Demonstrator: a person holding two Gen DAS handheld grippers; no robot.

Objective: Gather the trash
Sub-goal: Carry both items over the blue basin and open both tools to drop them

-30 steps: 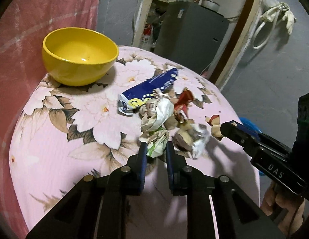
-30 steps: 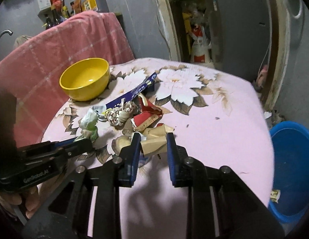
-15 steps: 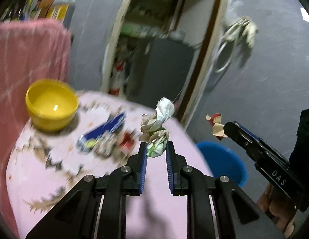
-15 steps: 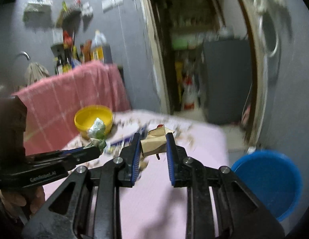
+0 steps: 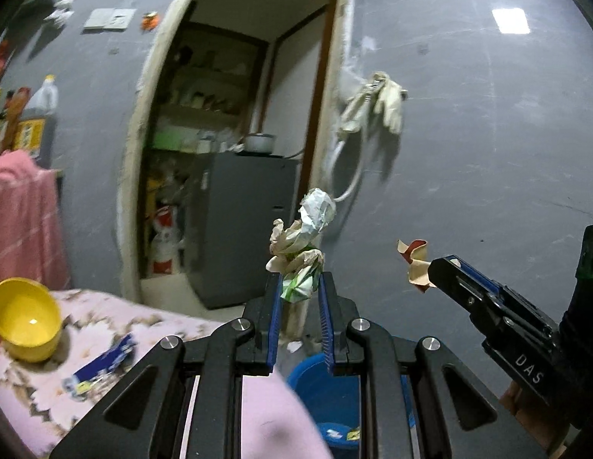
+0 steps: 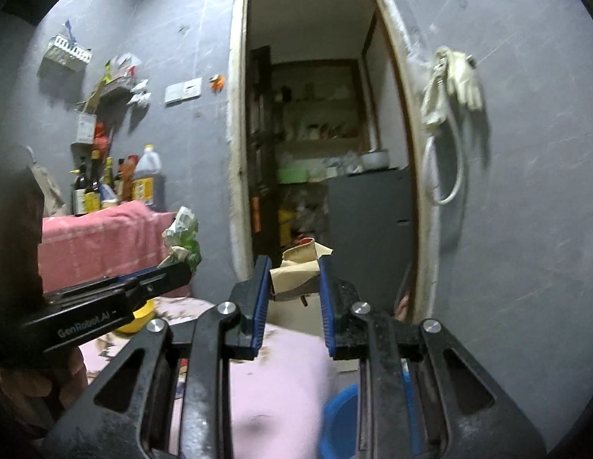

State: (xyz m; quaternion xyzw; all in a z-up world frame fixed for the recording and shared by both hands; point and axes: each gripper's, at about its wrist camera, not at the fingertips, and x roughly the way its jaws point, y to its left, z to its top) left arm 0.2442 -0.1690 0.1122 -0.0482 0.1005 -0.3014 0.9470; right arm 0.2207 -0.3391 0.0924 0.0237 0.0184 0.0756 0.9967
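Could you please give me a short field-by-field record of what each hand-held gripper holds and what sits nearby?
left hand-held gripper: shut on crumpled green-white wrapper, held in the air
right hand-held gripper: shut on tan paper scrap, held in the air
blue bucket: on the floor below both, beside the table
table: floral pink cloth
yellow bowl: on the table
blue wrapper: on the table, near the bowl

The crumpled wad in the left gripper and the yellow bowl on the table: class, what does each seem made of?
Crumpled wad: probably thin paper or wrapper, matte, sharply creased with white and green print. Yellow bowl: likely plastic or glazed ceramic; smooth, glossy, with a bright highlight inside.
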